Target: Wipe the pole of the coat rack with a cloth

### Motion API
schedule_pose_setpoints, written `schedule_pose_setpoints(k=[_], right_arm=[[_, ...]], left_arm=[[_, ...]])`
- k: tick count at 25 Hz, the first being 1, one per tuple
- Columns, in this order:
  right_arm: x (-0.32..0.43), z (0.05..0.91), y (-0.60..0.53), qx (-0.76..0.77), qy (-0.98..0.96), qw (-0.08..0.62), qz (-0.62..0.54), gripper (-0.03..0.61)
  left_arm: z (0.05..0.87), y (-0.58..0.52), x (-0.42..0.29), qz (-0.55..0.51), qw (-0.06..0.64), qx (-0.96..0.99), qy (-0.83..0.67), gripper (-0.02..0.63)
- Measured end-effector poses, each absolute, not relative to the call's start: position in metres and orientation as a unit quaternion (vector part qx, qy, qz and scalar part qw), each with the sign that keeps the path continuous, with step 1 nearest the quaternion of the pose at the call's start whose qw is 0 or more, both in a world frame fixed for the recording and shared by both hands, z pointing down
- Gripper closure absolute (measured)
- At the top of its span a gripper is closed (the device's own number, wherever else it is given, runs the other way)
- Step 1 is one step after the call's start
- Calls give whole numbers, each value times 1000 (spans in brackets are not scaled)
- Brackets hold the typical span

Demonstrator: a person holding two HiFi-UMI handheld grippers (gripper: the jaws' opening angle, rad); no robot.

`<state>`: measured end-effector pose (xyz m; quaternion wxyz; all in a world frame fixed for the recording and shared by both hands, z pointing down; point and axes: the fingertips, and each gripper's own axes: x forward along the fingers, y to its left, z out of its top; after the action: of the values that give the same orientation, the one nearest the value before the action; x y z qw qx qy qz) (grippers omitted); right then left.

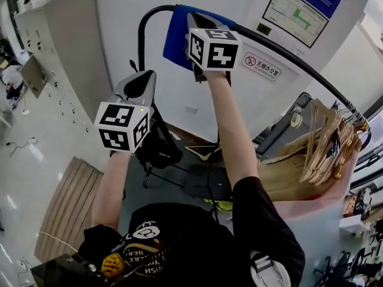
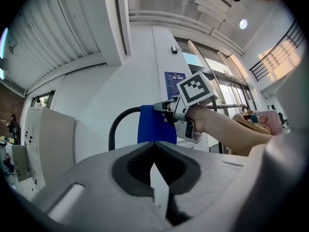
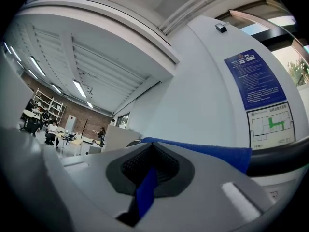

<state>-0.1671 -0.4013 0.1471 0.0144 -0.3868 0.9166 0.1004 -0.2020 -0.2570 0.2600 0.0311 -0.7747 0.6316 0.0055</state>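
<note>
**Left gripper** (image 1: pixel 139 84) hangs low beside the rack, jaws together on nothing, spare for now. Just right of it the coat rack's pole (image 1: pixel 142 37) bends from the upright into a long slanting run. It is a black, smooth, round tube w/ a dull sheen. Draped over the top by that bend is the cloth (image 1: pixel 175 36), deep blue, soft and nappy, hanging in a flat fold. My right gripper (image 1: pixel 198 21) is clamped on the cloth at the pole, and a blue strip shows pinched between its jaws in the right gripper view.

My read: the wipe sits at the bend end, w/ the long run to the right ahead. To do it well — firm pinch, cloth wrapped round the tube, slide along the bar's line, not across it. Far right, pale wooden hangers (image 1: pixel 326 142) crowd the low end — prob. an obstacle to the stroke.
</note>
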Motion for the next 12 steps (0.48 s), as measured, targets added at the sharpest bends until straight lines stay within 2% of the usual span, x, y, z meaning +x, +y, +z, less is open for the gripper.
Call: schedule_pose_setpoints(k=[7,12], right_arm=[[-160,147,-366,-361,923,49,126,577],[-133,200,-326,-358,926,32,114,577]], left_arm=[[264,-264,-206,5,24,-779,627,612],[277,-272,-186,10,10,-796,605,611]])
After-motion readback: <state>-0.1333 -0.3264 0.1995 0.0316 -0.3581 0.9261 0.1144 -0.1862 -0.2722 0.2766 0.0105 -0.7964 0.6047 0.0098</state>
